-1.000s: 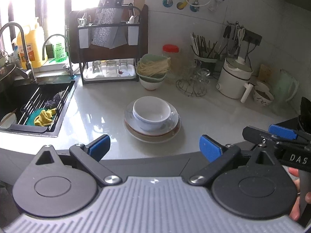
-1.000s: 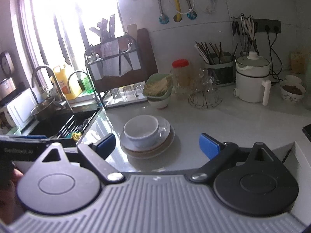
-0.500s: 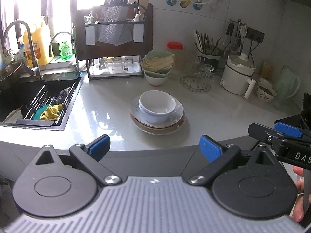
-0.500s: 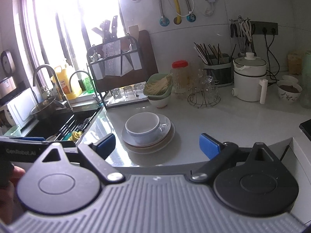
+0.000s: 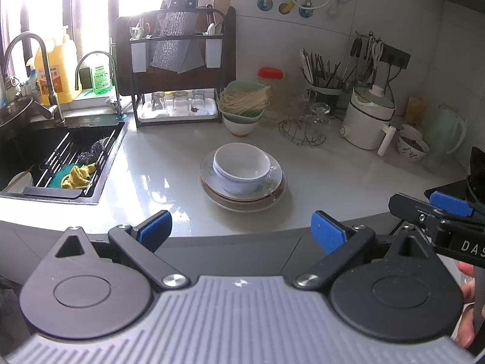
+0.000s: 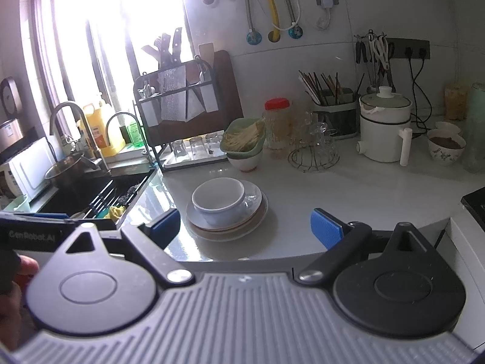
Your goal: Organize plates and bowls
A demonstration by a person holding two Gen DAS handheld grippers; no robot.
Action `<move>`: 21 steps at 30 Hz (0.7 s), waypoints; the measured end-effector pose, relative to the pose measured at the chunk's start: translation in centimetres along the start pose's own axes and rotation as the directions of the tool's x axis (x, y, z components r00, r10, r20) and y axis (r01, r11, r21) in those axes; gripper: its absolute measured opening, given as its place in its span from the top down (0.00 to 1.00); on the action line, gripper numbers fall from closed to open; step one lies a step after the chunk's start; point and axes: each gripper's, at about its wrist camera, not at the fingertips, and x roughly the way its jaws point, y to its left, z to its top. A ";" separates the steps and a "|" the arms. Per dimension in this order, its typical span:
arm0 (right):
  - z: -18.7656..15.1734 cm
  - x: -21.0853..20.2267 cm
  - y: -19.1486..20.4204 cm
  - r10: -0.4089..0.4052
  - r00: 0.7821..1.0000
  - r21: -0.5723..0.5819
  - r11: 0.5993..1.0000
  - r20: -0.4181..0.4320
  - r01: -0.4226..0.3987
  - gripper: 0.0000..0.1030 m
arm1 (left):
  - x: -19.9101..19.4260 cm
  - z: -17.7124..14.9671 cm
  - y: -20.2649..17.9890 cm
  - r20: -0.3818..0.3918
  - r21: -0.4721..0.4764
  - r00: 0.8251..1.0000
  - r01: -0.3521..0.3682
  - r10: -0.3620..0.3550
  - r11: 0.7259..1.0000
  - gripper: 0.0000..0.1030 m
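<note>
Currently both grippers hung short of the table (image 5: 157, 163) edge, empty. Left gripper (image 5: 241, 229) had its jaws wide apart, blue pads clear of everything; right gripper (image 6: 245, 227) was the same, jaws apart. White bowl (image 5: 241, 166) sat upright on a stack of plates (image 5: 274, 188) mid-table, ahead of both grippers and well apart from them. Sink (image 5: 60, 157) lay left of the stack, dish rack (image 5: 177, 69) behind it. Second bowl (image 5: 241, 126) with a green tray of noodles on top stood just beyond the stack.
</note>
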 end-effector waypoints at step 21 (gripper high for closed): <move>-0.6 -0.4 -0.5 -0.006 1.000 0.026 1.000 -0.003 0.006 0.09 | 0.4 -0.6 -0.8 -0.034 -0.015 0.999 0.022 -0.023 1.000 0.03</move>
